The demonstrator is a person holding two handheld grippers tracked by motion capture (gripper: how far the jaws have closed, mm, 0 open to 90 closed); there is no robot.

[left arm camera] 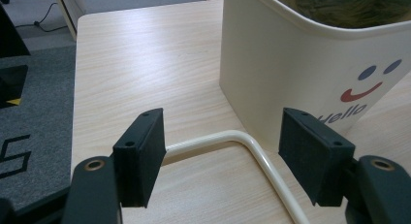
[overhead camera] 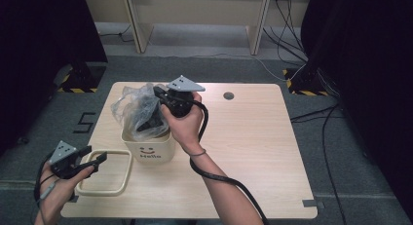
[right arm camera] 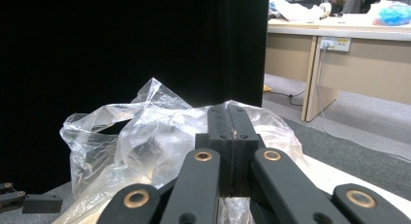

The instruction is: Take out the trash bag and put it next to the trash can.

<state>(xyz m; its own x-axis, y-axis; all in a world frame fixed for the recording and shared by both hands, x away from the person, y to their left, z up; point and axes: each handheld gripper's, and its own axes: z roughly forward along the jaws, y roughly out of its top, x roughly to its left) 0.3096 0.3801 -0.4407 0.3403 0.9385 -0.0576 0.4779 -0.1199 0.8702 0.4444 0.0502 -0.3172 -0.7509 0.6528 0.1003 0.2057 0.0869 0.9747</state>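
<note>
**Bin lining, part done: bag in bin, rim frame not fitted**

Item: clear plastic bag [overhead camera: 134, 108], seated in the cream bin [overhead camera: 155, 149] at table centre-left, its top bunched above the rim. Pinched by the right gripper [overhead camera: 157, 119], jaws pressed together on the film. Cream rim frame [overhead camera: 113, 186] laid flat on the table [overhead camera: 253, 137], near left, just beside the bin. Left gripper [overhead camera: 100, 159] held over the frame's near corner, jaws apart, nothing gripped. Judged outstanding: spreading the bag, fitting the frame.
</note>
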